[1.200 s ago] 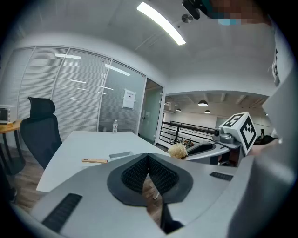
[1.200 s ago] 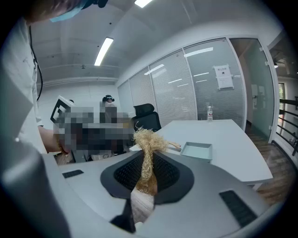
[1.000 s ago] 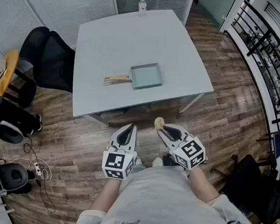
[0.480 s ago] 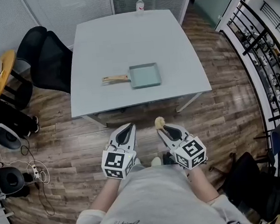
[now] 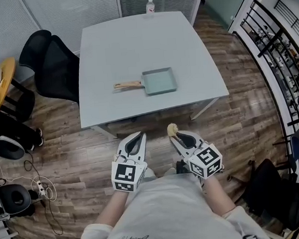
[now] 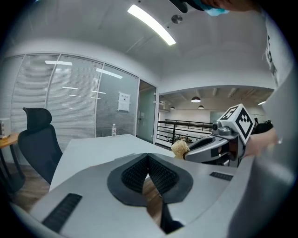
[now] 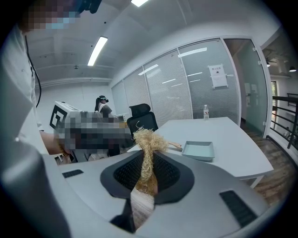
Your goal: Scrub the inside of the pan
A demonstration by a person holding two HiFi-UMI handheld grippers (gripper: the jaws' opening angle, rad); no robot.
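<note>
- Left gripper (image 5: 136,139): ribbed pads pressed together, empty.
- Right gripper (image 5: 176,136): clamped on frayed, straw-like scrubber (image 7: 148,139).
- Square pale-green pan (image 5: 159,81), wooden handle, on smooth grey table (image 5: 132,45).

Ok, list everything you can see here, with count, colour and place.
table: one, pale grey, middle of the room
pan: one, pale green, wooden handle, on the table's near half
bottle: one, clear, table's far edge
office chair: one, black, left of the table
cables: a few, dark and white, floor at far left
scrubber: one, tan, in the right gripper
left gripper: one, grey, shut, empty, low centre
right gripper: one, grey, shut on the scrubber
</note>
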